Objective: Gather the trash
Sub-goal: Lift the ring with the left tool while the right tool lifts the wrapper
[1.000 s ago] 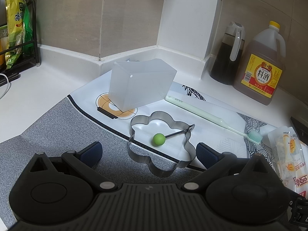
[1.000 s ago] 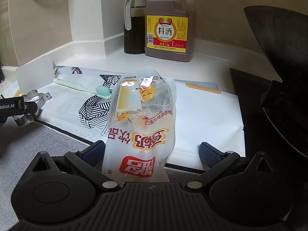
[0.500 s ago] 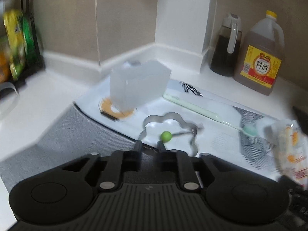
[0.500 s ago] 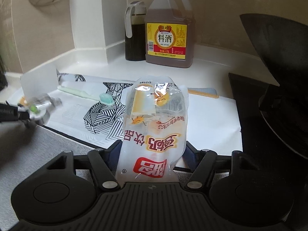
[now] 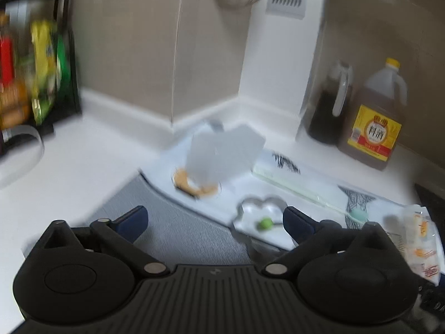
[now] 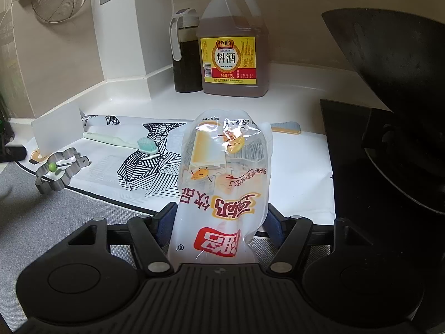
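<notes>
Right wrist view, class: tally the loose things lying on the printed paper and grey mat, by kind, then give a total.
Plastic wrapper: 1
Toothbrush: 1
Flower-shaped metal mould: 1
Frosted plastic box: 1
Total: 4

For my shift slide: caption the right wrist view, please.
Right tool closed on a clear printed snack wrapper above the patterned mat, with toothbrush and flower-shaped metal ring left.

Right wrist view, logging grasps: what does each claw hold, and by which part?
Right claw grips the plastic wrapper by its near end. Left claw holds nothing.
</notes>
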Demonstrator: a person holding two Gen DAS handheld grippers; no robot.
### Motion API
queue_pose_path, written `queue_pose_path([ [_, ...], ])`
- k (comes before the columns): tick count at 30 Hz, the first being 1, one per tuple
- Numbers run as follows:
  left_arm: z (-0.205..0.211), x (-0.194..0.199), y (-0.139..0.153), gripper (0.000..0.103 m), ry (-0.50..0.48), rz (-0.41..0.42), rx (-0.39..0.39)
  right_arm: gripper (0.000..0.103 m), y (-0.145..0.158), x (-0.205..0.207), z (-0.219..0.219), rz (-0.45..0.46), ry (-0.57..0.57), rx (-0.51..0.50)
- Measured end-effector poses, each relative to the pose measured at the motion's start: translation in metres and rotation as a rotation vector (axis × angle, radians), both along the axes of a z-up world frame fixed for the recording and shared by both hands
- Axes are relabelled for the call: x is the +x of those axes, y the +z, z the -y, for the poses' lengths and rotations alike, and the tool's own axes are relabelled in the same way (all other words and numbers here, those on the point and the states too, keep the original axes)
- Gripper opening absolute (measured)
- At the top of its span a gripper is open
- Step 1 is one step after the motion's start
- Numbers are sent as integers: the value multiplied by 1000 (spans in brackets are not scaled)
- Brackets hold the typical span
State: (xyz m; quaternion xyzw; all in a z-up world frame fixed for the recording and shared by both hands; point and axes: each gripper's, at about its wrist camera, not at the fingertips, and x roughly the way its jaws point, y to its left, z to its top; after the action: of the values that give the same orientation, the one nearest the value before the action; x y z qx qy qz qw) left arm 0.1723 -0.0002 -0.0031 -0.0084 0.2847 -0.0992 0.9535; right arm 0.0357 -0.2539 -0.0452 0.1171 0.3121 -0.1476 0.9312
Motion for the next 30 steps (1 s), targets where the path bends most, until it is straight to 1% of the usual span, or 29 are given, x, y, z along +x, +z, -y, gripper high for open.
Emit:
queue_pose_path([
  [2, 2, 8, 0, 103, -48, -49, -25, 71, -1, 2, 0, -3, 0, 3],
  [3, 5, 10, 0, 103, -66, -55, -31, 71, -1, 3, -1, -4, -1, 1],
  [4, 10, 10, -1, 103, -80, -47, -19, 71, -1, 3, -1, -5, -1, 0],
  [6, 25, 13, -5, 103, -122, -35, 38, 75, -1, 4, -1, -4, 2, 3],
  [9, 47, 20, -20, 103, -164, -59, 123, 81, -1, 5, -1, -6, 16, 10],
  [10, 51, 23, -25, 103, -166, -68, 137, 83, -2, 6, -1, -8, 23, 9],
  [12, 57, 26, -35, 103, -175, -91, 144, 90, -2, 8, -4, -18, 36, -1],
  [14, 61, 30, -45, 103, -183, -121, 169, 94, -4, 11, -7, -32, 48, -17],
  [15, 61, 31, -49, 103, -183, -127, 167, 96, -4, 12, -9, -39, 53, -25],
  [17, 57, 33, -50, 103, -173, -130, 132, 97, -4, 14, -11, -48, 56, -35],
  [21, 57, 37, -49, 103, -160, -137, 131, 100, -5, 17, -13, -58, 56, -50],
  [23, 59, 40, -47, 103, -148, -147, 134, 100, -5, 19, -13, -61, 48, -56],
  [24, 60, 42, -46, 102, -138, -151, 135, 94, -4, 19, -13, -60, 42, -59],
  [25, 60, 42, -45, 99, -123, -148, 134, 87, -3, 18, -13, -51, 30, -69],
  [26, 58, 40, -42, 82, -113, -139, 119, 65, -1, 15, -12, -36, 15, -77],
  [27, 57, 38, -39, 79, -105, -131, 104, 65, 0, 13, -11, -25, 2, -77],
  [30, 53, 31, -35, 78, -108, -116, 89, 62, 1, 8, -6, -11, -14, -60],
])
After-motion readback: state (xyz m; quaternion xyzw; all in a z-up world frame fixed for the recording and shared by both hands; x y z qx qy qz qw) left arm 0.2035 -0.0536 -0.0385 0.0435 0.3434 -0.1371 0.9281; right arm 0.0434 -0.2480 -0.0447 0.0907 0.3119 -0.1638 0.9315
